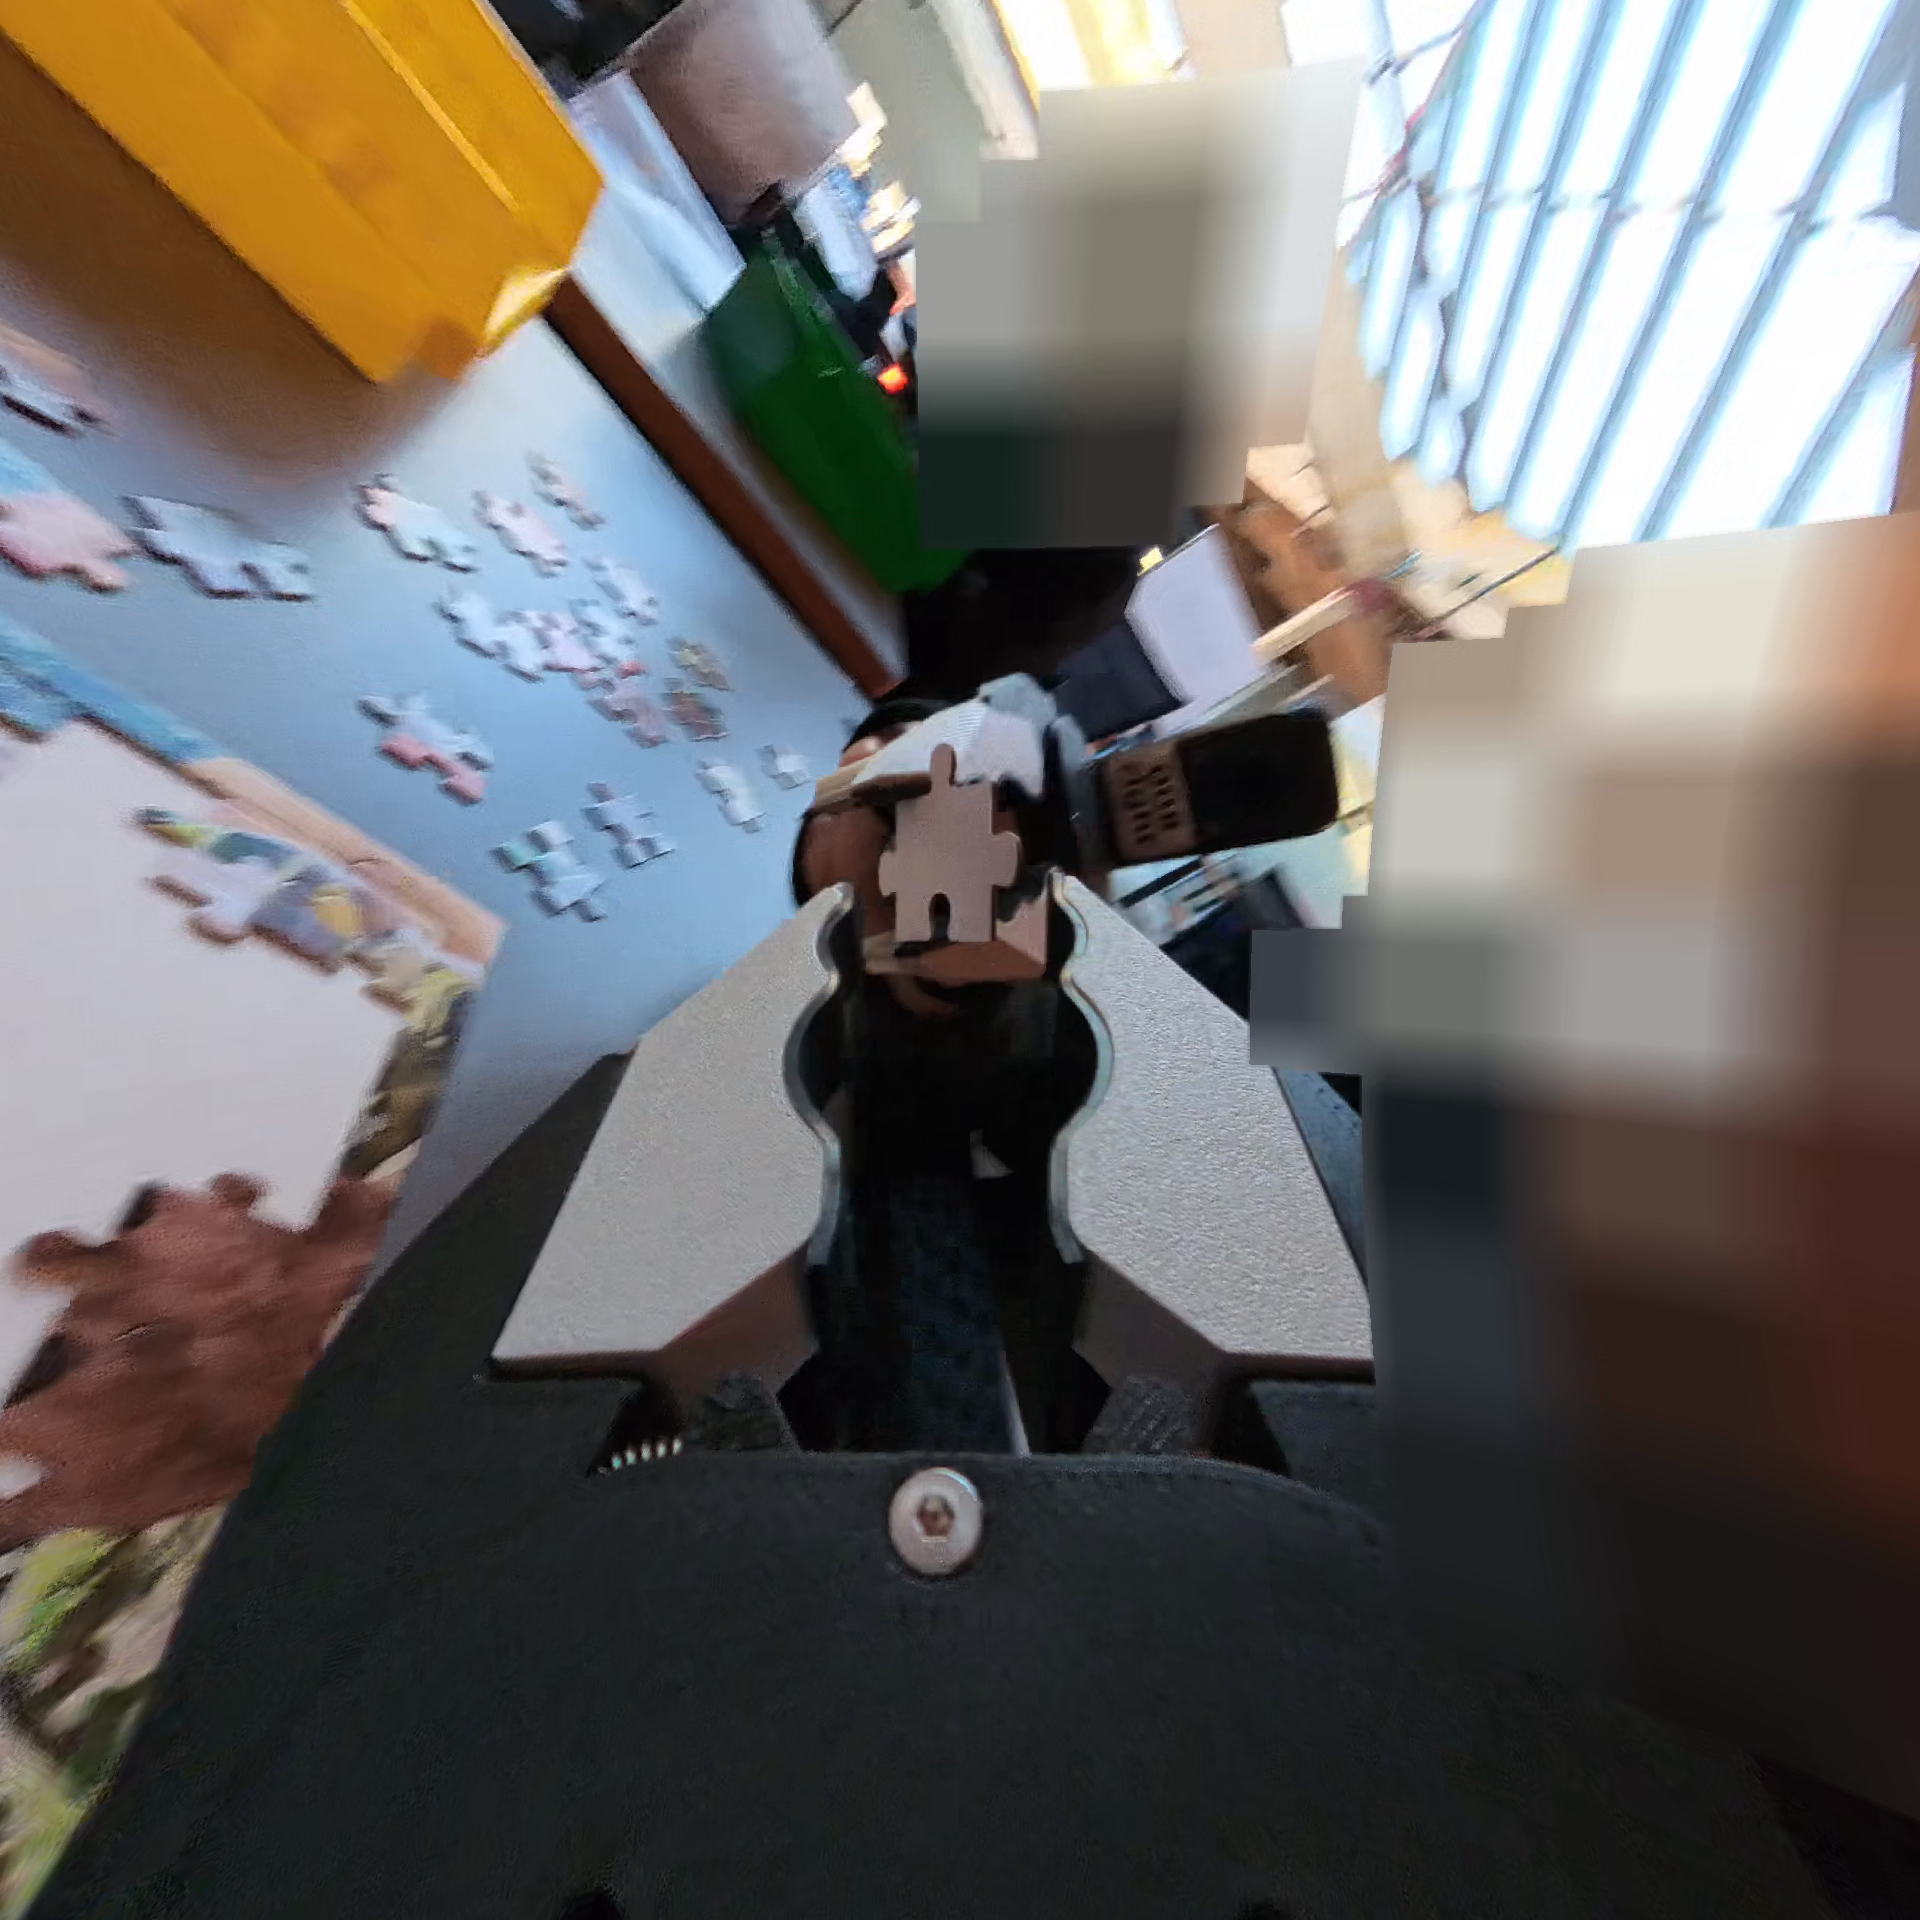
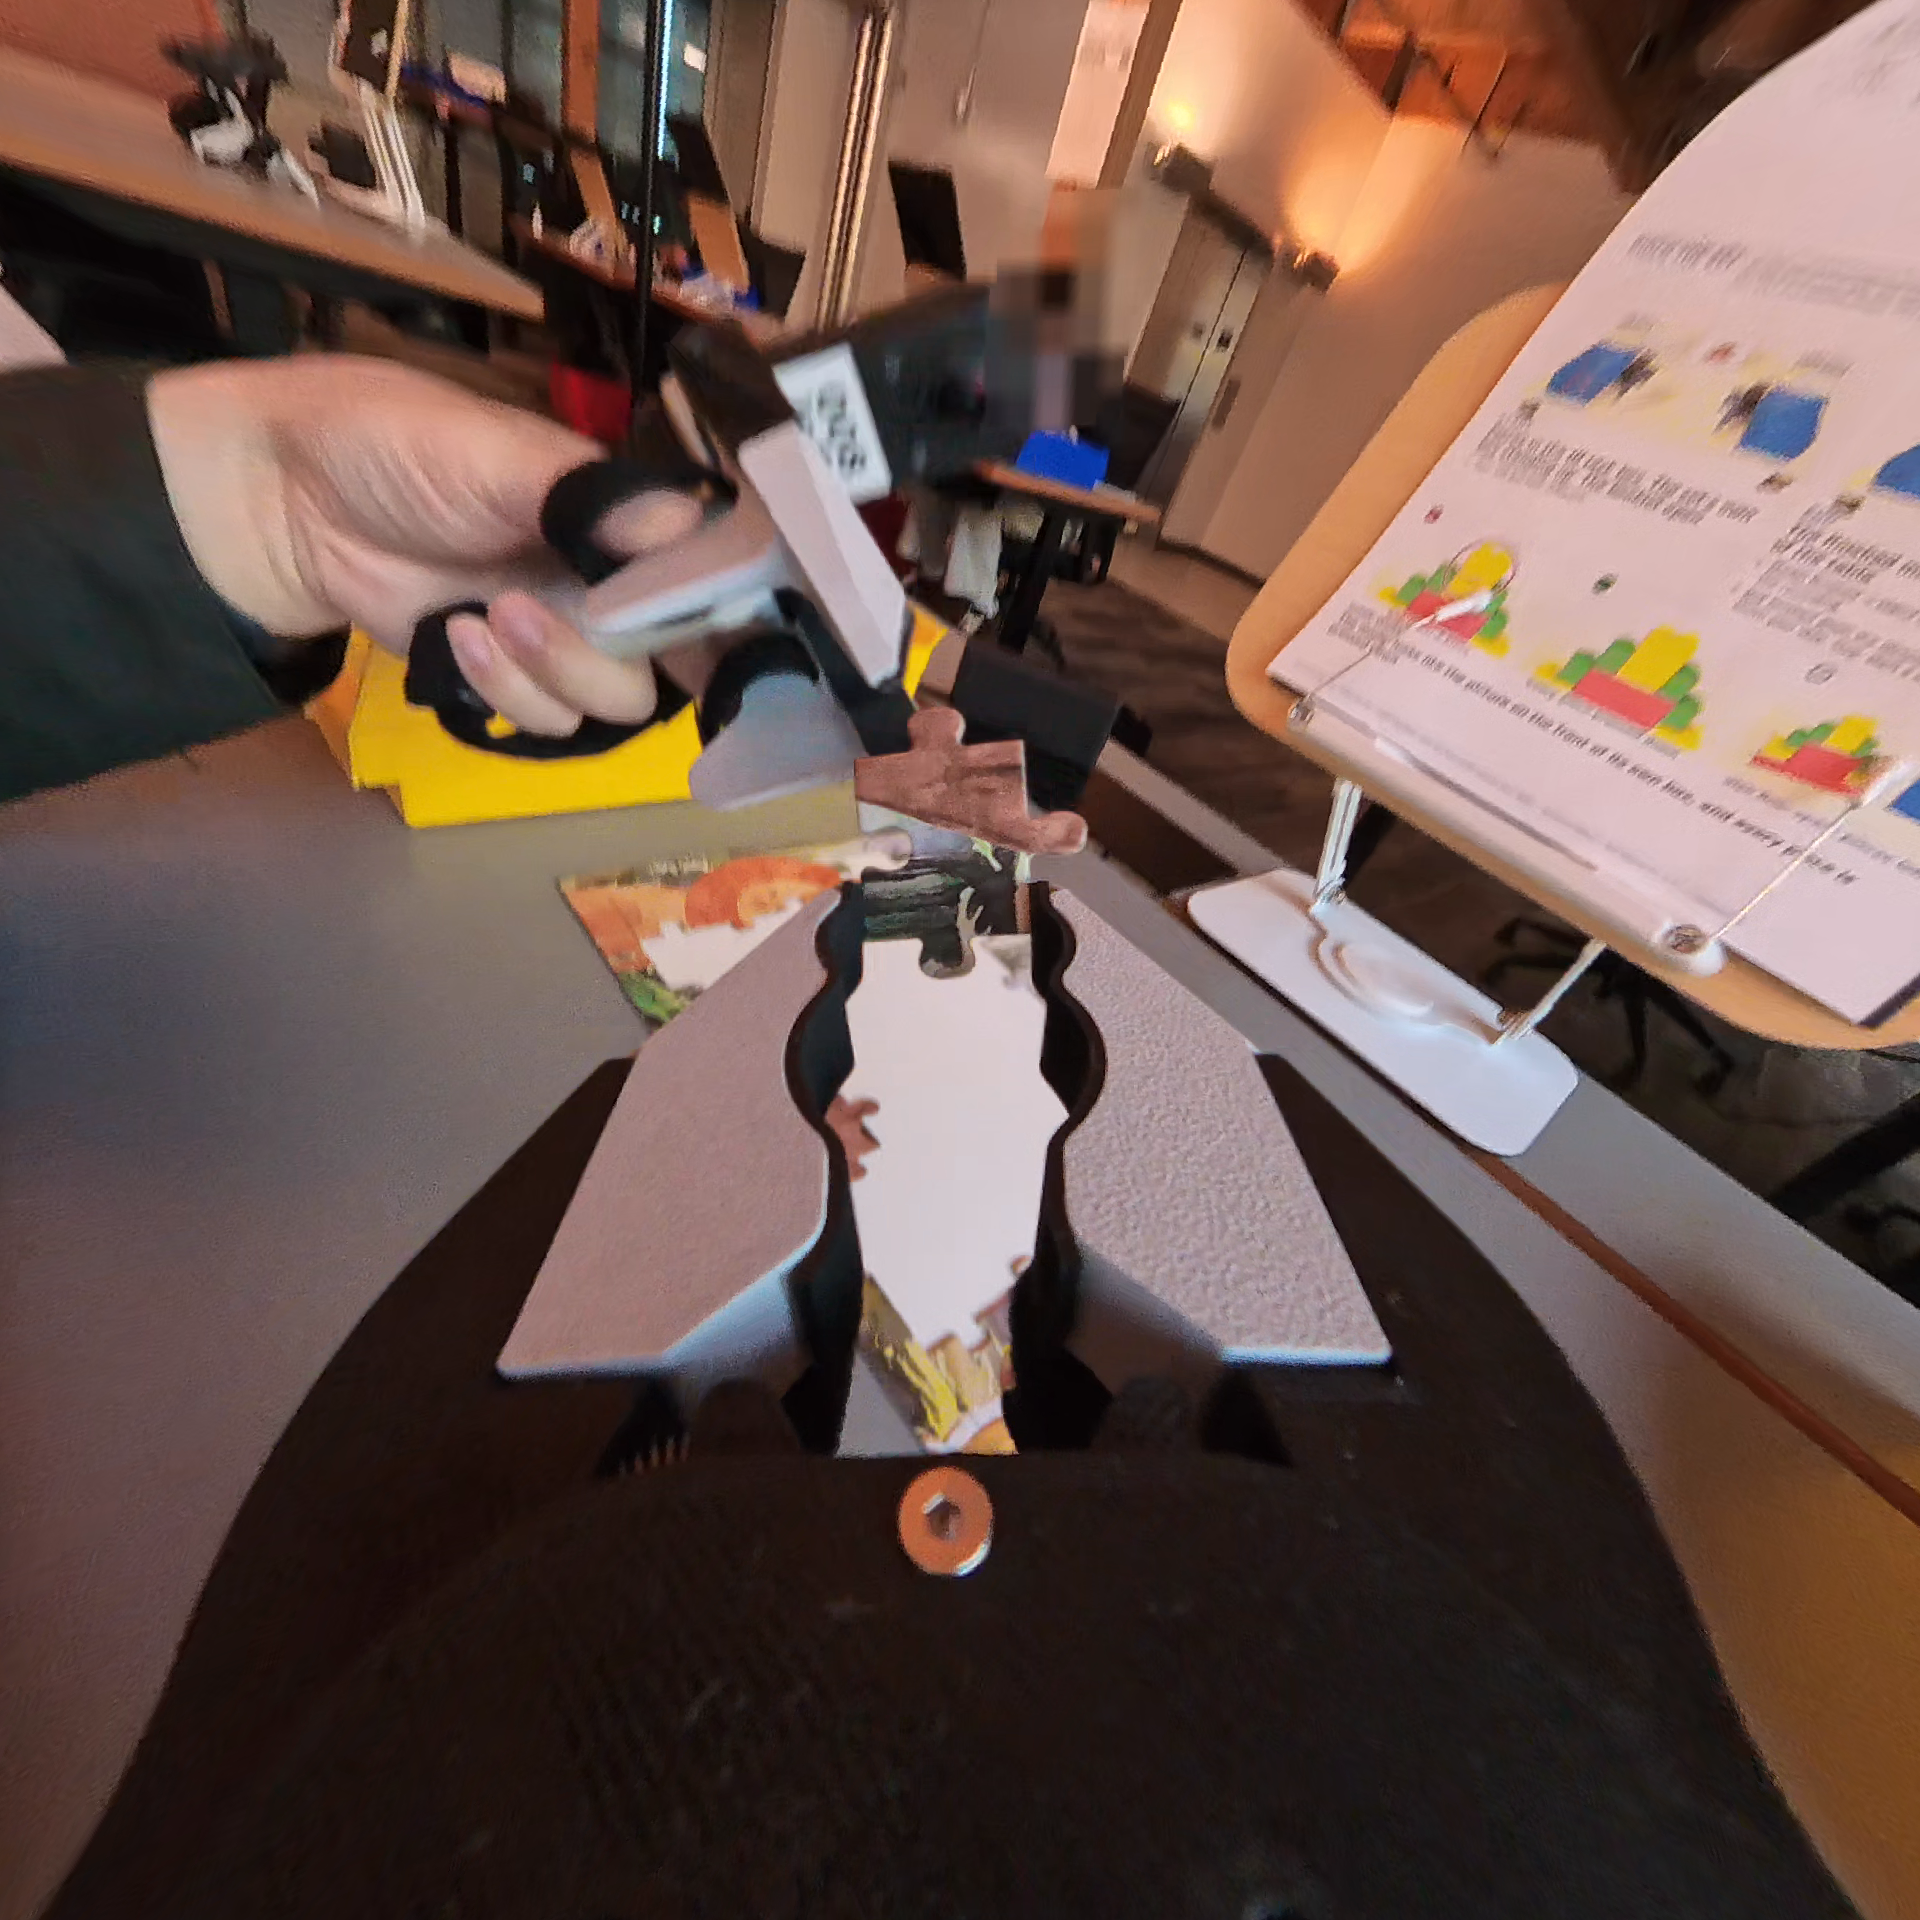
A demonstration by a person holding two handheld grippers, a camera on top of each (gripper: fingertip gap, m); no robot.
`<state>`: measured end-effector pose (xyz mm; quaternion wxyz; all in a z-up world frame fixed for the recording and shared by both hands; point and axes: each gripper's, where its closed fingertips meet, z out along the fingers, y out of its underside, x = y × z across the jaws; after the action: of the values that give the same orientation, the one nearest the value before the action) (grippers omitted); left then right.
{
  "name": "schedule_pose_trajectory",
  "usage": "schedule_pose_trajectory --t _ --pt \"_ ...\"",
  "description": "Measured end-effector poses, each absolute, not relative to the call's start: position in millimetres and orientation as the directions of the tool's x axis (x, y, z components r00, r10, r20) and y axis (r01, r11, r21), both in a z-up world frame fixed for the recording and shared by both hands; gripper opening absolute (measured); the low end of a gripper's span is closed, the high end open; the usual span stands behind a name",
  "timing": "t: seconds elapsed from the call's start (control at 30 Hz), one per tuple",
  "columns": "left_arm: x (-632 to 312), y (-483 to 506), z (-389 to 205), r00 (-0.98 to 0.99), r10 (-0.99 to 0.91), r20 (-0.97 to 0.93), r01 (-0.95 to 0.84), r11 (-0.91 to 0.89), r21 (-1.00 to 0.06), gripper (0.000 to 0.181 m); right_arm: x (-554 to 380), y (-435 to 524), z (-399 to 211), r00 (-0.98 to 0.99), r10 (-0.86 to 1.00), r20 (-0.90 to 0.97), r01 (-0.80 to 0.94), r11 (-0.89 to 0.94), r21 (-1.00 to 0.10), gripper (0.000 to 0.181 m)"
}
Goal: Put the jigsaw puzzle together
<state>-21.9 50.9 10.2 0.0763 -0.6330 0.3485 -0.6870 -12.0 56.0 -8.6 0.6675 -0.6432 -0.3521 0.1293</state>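
Puzzle piece (image 2: 961,779) hangs airborne just past your right gripper (image 2: 945,904), whose fingers are narrowly parted and empty; brown face up, long axis crosswise, at your left gripper (image 1: 951,899) tips, grip unclear.

- Yellow box (image 1: 312,177) sits on the grey table (image 1: 582,436), at its far left as I see it from the left wrist; it shows again, far off (image 2: 520,769), from the right wrist.
- Green bin (image 1: 821,416) stands beyond the table's wooden edge.
- Bright windows (image 1: 1621,249) fill the far right.
- On my right, a wooden stand (image 2: 1382,561) on a white base (image 2: 1392,1008) holds an instruction sheet (image 2: 1683,520), tilted back.
- Another table (image 2: 1060,499) stands far behind.
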Motion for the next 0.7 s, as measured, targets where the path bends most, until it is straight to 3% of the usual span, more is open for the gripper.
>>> schedule_pose_trajectory --t 0.07,0.27,0.7 --pt "-22.1 44.8 1.9 -0.149 -0.617 0.773 -0.398 -0.678 -0.618 0.039 -14.9 59.6 -23.8 0.694 0.65 0.308 0.328 0.096 -0.94 0.031" --pt "-20.9 53.2 -40.2 0.018 -0.694 0.72 -0.51 -0.626 -0.591 0.0 -19.8 62.4 -49.4 0.633 0.672 0.384 0.458 0.075 -0.886 0.032" --pt "-20.0 51.8 -37.4 -0.057 -0.508 0.859 -0.472 -0.745 -0.472 0.0 -14.4 59.2 -40.9 0.61 0.671 0.421 0.448 0.147 -0.882 0.033"
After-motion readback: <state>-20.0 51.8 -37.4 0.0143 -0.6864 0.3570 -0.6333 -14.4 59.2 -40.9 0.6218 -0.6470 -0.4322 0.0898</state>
